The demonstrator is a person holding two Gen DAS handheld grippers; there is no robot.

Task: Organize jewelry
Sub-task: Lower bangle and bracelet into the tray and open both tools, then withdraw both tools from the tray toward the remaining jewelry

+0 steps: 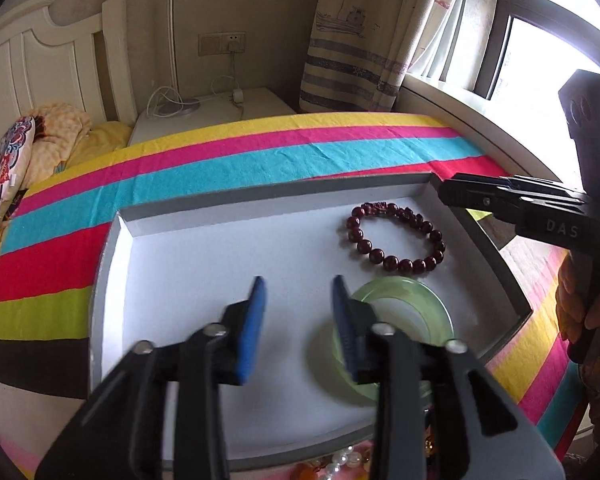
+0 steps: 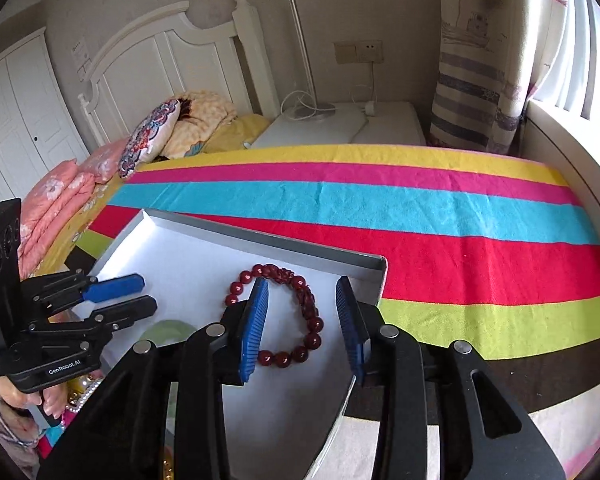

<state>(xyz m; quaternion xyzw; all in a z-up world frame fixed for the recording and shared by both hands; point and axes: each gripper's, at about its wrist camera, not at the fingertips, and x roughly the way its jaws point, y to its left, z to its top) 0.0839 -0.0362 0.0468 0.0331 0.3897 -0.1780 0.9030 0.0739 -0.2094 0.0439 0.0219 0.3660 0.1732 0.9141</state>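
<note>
Hovering both empty grippers, left gripper (image 1: 298, 312) and right gripper (image 2: 302, 322), fingers wide apart | closing your right one carelessly risks scattering the dark red beaded bracelet (image 2: 278, 314) across the shallow grey-walled white tray (image 2: 260, 240).

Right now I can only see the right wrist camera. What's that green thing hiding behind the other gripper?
Observer: A pale green bangle, a whole ring lying flat in the tray.
Operator: Where is it next to my red beads?
Observer: Just on the near side of the red bead bracelet, very close. I can't tell if they touch.
Operator: Is the left gripper holding it?
Observer: No. The left gripper is open with only bare tray floor between its pads. The bangle sits behind its right finger.
</note>
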